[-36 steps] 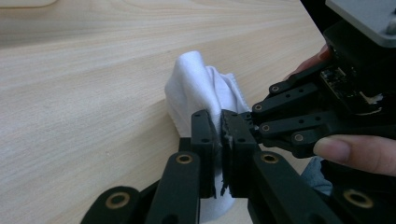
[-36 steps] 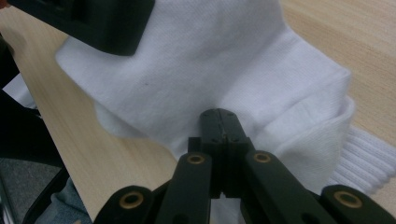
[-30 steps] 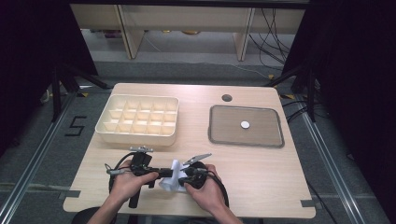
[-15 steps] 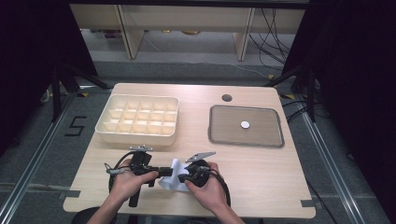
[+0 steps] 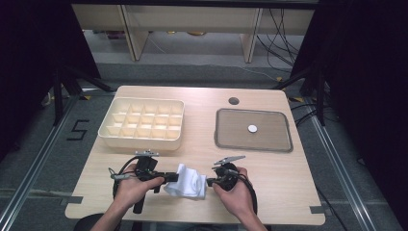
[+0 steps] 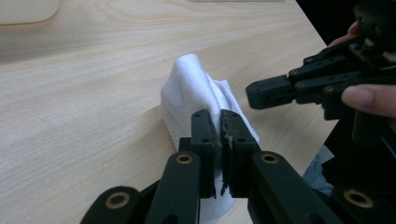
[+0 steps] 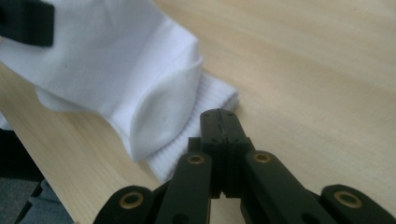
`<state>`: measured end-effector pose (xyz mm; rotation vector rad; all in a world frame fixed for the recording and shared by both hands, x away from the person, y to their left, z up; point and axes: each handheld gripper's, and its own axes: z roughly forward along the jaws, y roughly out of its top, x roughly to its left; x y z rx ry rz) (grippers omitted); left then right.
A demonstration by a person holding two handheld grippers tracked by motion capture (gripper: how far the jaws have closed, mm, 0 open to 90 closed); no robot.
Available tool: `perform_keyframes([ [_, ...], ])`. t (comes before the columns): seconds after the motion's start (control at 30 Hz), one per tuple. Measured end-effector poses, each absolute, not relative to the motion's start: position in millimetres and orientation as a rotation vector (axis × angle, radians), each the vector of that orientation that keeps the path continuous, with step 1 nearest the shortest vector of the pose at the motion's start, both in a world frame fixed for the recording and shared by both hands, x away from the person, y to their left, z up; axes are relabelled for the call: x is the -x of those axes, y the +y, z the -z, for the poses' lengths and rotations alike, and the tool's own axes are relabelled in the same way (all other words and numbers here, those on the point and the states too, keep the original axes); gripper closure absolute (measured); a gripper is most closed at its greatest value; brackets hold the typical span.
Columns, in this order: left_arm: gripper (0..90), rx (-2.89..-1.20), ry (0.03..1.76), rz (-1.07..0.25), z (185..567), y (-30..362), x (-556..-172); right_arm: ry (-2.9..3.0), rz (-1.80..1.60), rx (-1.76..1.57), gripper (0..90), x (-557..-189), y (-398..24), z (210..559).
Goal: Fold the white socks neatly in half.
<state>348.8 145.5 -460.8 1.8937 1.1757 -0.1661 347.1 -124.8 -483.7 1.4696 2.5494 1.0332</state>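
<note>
White sock lies bunched near the wooden table's front edge, between both grippers. Left gripper pinches its fabric; right gripper, jaws shut together, grips its ribbed cuff edge.

A data-recording lab or test bay, not a home: a plain light-wood desk with a cable port stands on grey flooring between dark curtains. Tape marks run along the floor, with a taped numeral 5 beside the desk. Black stand legs flank it, loose cables trail beneath bare shelving behind, and a compartment tray and a flat grey tray sit laid out as props.
</note>
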Motion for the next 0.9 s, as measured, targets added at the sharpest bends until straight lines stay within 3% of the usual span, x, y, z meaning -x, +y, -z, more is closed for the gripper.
perform_keyframes([
  [0.9,84.3,-1.913,1.157,0.126,459,136,-349,2.581,-0.997,-1.492,90.0,-344,-108,493],
])
